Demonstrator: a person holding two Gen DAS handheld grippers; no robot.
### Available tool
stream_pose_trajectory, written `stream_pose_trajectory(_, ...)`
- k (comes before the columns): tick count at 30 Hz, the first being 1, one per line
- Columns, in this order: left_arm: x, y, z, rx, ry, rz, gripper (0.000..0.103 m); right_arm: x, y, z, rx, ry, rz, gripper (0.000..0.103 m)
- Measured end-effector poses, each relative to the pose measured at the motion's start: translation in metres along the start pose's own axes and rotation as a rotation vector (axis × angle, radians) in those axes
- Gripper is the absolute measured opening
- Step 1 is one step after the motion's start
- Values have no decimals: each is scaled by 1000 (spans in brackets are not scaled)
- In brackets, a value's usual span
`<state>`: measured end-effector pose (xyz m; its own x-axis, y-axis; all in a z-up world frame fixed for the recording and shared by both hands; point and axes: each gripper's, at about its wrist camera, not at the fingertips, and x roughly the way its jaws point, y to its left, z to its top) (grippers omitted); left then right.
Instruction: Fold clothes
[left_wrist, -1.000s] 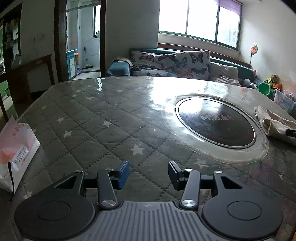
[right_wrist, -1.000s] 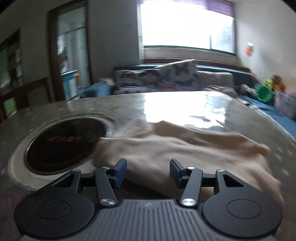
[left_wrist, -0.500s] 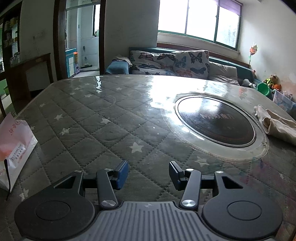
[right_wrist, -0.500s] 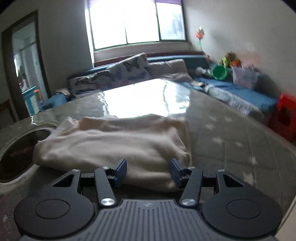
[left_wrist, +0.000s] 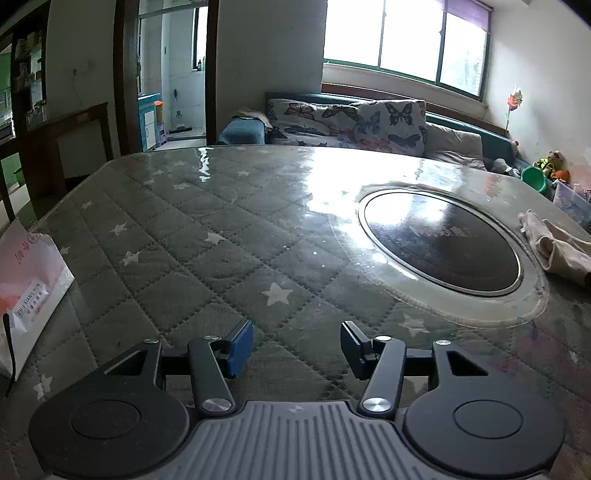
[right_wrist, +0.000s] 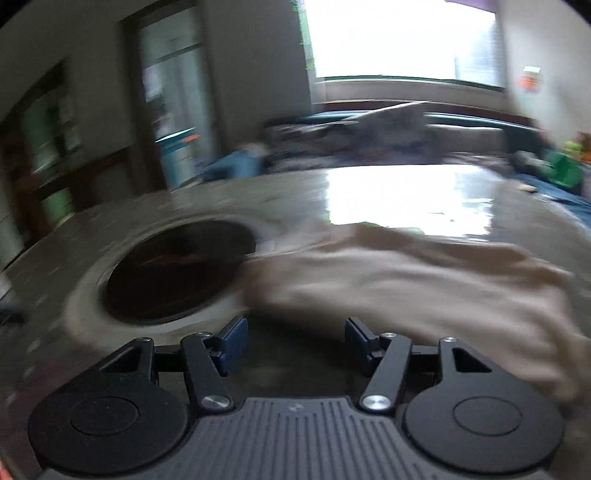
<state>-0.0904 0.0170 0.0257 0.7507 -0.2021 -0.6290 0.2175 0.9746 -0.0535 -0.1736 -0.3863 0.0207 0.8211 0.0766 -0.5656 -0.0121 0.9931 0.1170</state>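
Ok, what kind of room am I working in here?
Most likely a home living or dining room: a sofa with butterfly-print cushions under a wide window, toys in the corner, and a table under a quilted star cover with the beige garment on it.

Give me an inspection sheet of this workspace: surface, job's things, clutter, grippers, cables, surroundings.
Surface: table under a grey quilted star-print cover with a glossy clear sheet on top; a round dark inset plate sits toward its right.
Job's things: one beige garment, crumpled, lying just right of the plate; the right wrist view is blurred.
Clutter: white and pink paper bag at the table's left edge.
Grippers: left gripper open, over bare cover, holding nothing; right gripper open, just short of the garment.
Cables: a thin black cord by the bag.
Surroundings: butterfly-print cushions on a sofa, window, doorway.
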Motion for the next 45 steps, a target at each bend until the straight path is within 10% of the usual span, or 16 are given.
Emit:
stream_pose_trajectory(8,13,5,6,-23,-10,37,62,46,50,18,-161,40,116,67)
stream_pose_trajectory(45,55,-8,23,-31,2,142,103,96,75,21,-227,143,114,103)
